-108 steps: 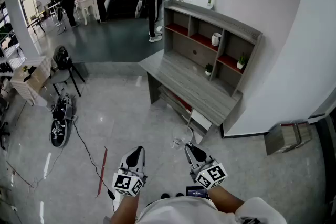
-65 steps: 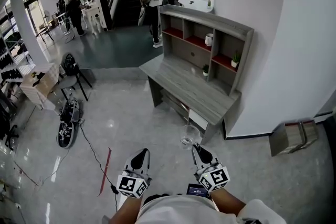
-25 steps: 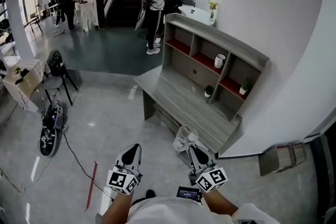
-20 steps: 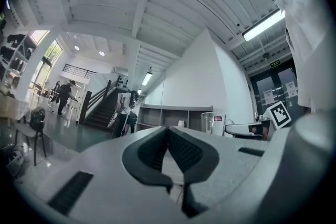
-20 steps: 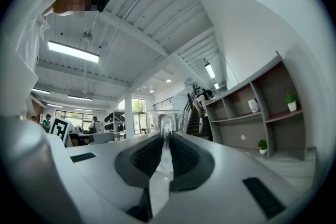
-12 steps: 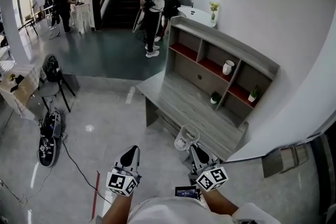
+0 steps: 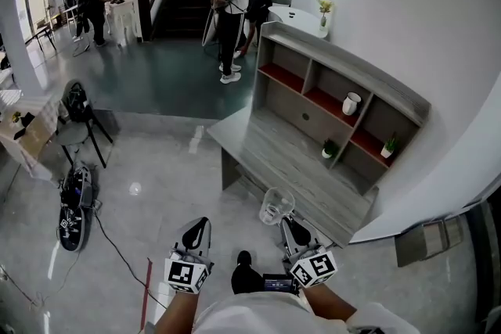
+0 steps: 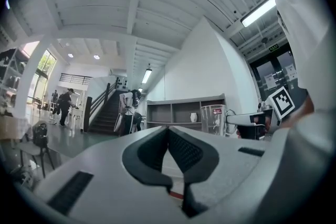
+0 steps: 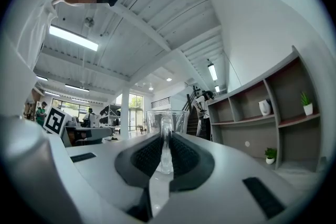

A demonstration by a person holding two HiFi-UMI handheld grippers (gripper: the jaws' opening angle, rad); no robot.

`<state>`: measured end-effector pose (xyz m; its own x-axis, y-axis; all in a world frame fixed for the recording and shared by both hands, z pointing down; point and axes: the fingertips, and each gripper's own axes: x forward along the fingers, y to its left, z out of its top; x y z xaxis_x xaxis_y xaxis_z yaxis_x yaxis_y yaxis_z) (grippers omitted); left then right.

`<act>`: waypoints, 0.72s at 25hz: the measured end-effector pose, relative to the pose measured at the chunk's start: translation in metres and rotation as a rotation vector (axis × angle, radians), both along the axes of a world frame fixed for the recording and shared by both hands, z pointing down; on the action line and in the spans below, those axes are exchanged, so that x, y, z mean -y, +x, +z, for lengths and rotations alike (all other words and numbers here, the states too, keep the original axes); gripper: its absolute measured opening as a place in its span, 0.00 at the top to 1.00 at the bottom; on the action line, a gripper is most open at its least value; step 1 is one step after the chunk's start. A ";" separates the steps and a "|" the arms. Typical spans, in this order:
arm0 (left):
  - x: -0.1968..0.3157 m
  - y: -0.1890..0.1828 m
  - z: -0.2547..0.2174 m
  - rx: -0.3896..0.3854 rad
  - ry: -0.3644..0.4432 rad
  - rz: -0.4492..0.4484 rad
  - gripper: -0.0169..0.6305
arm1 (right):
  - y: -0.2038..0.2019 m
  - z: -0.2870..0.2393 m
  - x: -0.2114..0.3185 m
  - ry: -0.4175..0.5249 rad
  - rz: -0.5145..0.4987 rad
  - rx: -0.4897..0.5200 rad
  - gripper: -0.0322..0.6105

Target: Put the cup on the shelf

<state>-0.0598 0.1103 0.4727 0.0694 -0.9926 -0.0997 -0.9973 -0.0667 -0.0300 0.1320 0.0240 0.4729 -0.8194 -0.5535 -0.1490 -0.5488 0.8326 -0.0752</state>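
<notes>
With the right gripper (image 7: pixel 288 228) clamped on the clear cup (image 7: pixel 275 206) (left gripper (image 7: pixel 198 231) closed, empty), I'd carry it level toward the shelf (image 7: pixel 344 102), centre-right of frame.

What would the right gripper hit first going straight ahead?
Way looks free: the right gripper, holding the cup, points left of the shelf into the open hall; depth unclear.

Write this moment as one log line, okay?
right gripper: shut on clear cup | left gripper: shut, empty | shelf: ahead, not reached
</notes>
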 end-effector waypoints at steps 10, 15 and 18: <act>0.056 -0.044 0.003 -0.007 -0.019 -0.018 0.96 | -0.051 0.005 0.061 -0.010 -0.060 0.024 0.88; 0.096 -0.062 -0.004 0.007 -0.024 -0.015 0.96 | -0.072 0.001 0.106 -0.017 -0.066 0.032 0.88; 0.120 -0.075 -0.005 0.000 -0.028 -0.019 0.96 | -0.085 -0.001 0.132 -0.015 -0.075 0.031 0.88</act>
